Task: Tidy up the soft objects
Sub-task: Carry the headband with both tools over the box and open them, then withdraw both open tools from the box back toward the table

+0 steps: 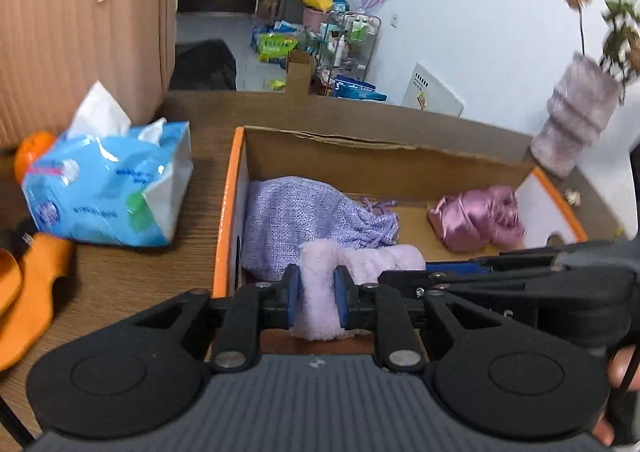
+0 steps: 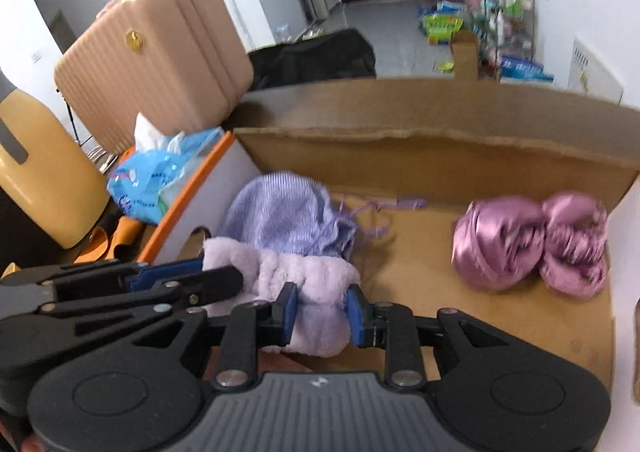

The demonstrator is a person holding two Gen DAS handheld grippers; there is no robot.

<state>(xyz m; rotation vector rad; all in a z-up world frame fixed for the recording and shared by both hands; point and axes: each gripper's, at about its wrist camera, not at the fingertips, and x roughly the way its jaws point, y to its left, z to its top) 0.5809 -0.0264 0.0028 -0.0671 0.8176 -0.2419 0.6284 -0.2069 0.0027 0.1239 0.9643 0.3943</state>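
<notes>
The left tool [image 1: 316,292] is clamped on one end of a fluffy pale-purple cloth [image 1: 360,260], its blue pads pressing the fabric from both sides. The right tool [image 2: 322,314] is clamped on the other end of the same cloth [image 2: 304,280], so the cloth stretches between the two tools at the near edge of an open cardboard box [image 1: 360,155]. In the right wrist view the left tool [image 2: 176,276] reaches in from the left, just beside the right one.

Behind the cloth, inside the box, a woven lilac pouch [image 1: 304,219] lies against the left wall, its drawstrings trailing over the box floor. A shiny pink satin bundle [image 1: 480,219] sits well apart from it, near the right wall.

The box rests on a wood-grain tabletop [image 1: 120,276]. To its left lie a blue pack of tissues [image 1: 108,187] and a ribbed beige suitcase [image 1: 80,31]; a vase with flowers [image 1: 576,111] stands beyond the right corner.
</notes>
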